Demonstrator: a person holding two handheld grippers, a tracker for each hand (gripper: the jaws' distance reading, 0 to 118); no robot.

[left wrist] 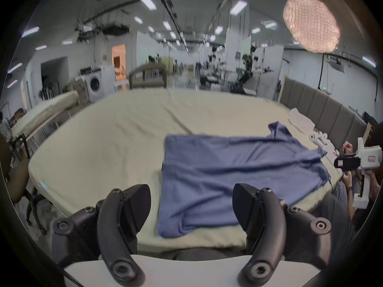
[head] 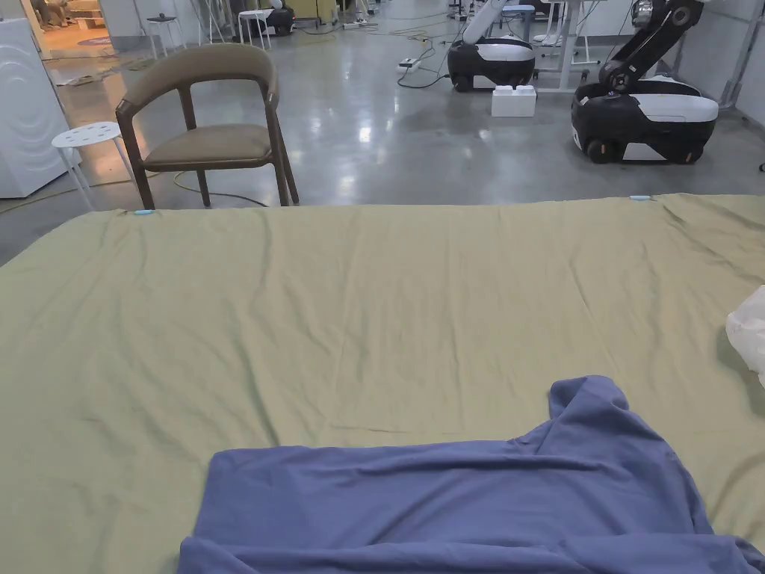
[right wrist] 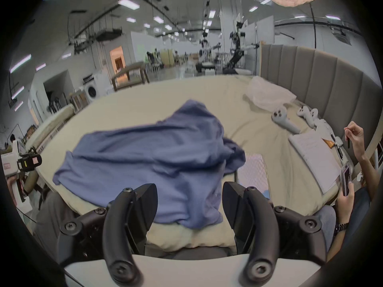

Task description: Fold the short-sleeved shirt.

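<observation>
A blue short-sleeved shirt [head: 463, 501] lies spread on the yellow-green bed sheet [head: 336, 314] near the front edge, one sleeve [head: 586, 407] poking up toward the far right. In the left gripper view the shirt [left wrist: 234, 177] lies ahead, hem end nearest. My left gripper [left wrist: 191, 202] hangs open off the bed's near edge, nothing between its jaws. In the right gripper view the shirt [right wrist: 157, 161] is rumpled, its near edge at the mattress rim. My right gripper [right wrist: 189, 200] is open just short of that edge, not touching it.
A clear plastic bag [right wrist: 267, 94], white controllers [right wrist: 286, 119] and a notebook [right wrist: 317, 157] lie at the bed's right end by a padded headboard [right wrist: 310, 74]. Another person's hand holds a phone [right wrist: 346, 177] there. A wooden chair [head: 209, 123] and wheeled robots [head: 642, 112] stand beyond the bed.
</observation>
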